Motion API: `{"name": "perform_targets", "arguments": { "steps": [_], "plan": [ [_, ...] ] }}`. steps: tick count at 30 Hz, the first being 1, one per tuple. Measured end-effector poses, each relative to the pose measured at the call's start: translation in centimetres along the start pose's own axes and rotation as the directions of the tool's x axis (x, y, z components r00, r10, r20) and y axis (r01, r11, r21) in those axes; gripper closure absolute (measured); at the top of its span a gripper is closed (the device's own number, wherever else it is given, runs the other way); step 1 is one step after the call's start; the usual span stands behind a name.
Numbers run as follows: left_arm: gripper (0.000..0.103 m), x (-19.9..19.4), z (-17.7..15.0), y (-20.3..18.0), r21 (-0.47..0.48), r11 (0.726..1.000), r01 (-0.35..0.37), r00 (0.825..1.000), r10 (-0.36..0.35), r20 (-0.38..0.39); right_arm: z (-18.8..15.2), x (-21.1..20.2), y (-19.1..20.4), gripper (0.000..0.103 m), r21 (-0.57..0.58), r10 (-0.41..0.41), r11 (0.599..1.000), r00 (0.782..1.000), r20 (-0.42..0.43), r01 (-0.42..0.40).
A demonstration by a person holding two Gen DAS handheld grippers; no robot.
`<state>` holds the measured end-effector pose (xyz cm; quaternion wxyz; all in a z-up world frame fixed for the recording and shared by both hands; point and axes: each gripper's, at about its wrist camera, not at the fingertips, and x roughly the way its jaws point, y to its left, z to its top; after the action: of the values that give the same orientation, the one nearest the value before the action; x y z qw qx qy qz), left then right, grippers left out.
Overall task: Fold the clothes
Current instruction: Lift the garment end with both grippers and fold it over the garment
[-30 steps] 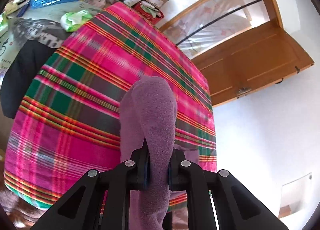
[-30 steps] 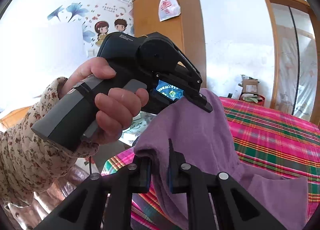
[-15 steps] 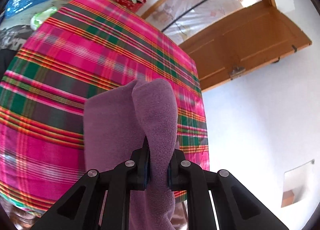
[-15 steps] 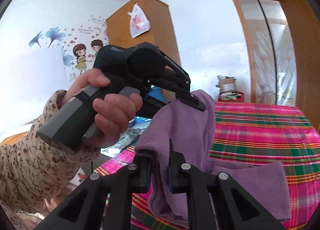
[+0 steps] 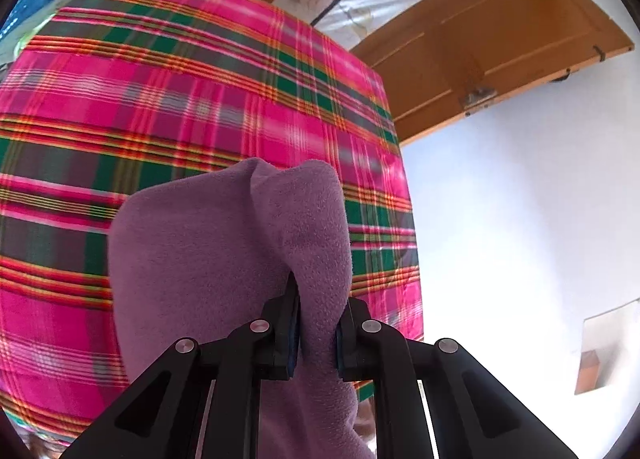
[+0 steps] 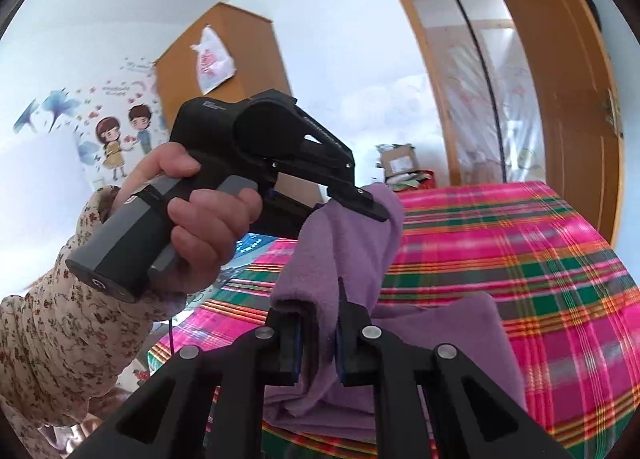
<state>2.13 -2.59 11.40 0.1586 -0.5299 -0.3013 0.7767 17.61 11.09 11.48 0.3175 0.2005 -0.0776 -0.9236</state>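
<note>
Plaid worktop [image 5: 192, 91] spread wide below, running from 9 to 1 o'clock in the left view. Purple cloth [image 5: 224, 243] lifted above it, lower part draped on the plaid at 5 o'clock in the right view. Left tool [image 5: 317, 333] clenched on one fold; right tool [image 6: 318, 343] clenched on another. Left hand [image 6: 200, 219] at 9 o'clock.

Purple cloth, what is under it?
Under the purple cloth lies a pink plaid sheet; the cloth's lower part rests on it. What lies below the sheet is covered.
</note>
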Motion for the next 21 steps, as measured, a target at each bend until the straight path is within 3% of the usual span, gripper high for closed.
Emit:
{"name": "perform_targets", "arguments": {
  "steps": [17, 21],
  "plan": [
    [0.088, 9.4, 0.2, -1.5, -0.005, 0.999, -0.043, 0.986, 0.042, -0.162, -2.5, -0.6, -7.1, 0.09, 0.12, -0.116, 0.985, 0.992, -0.057, 0.122],
    [0.083, 11.2, 0.6, -0.7, -0.032, 0.999, -0.035, 0.983, 0.028, -0.184, -3.2, -0.2, -8.4, 0.09, 0.135, -0.133, 0.98, 0.988, -0.082, 0.143]
  ]
}}
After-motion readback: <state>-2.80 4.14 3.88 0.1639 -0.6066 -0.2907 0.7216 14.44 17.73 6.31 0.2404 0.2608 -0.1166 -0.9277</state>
